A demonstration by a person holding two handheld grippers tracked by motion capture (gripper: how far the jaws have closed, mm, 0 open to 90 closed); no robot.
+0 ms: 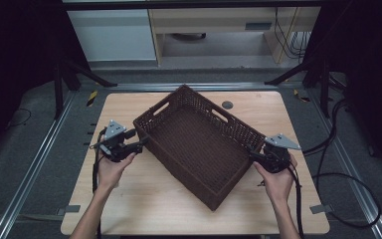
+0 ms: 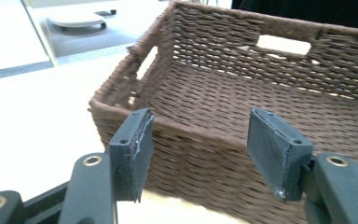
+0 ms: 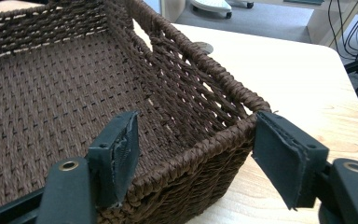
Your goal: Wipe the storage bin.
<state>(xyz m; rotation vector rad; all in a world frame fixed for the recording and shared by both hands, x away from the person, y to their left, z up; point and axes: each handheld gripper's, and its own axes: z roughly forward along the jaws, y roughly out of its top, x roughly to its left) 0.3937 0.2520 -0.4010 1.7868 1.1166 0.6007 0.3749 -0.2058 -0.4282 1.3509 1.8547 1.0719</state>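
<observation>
In the high view, a dark brown rectangular woven wicker basket (image 1: pixel 199 144) sits turned at an angle near the middle of a light wooden table (image 1: pixel 149 199), 1 corner pointing near and another far. Its walls are tightly plaited, its floor is bare, and slot handles are cut into its walls. The left gripper (image 1: pixel 140 145) is held just beside the basket's left corner, and the right gripper (image 1: pixel 252 155) sits at its right corner.

In the left gripper view, the 2 black jaws stand wide apart with the basket's rim and outer wall (image 2: pixel 205 154) between them, and the pads press on nothing. A cut-out handle shows in the far wall.

In the right gripper view, the jaws are likewise spread, straddling a basket corner (image 3: pixel 214 149): the left pad (image 3: pixel 121 154) hangs over the woven floor inside, the right pad outside over the table. The thick braided rim runs between them, and neither pad is seen pressing on it.
</observation>
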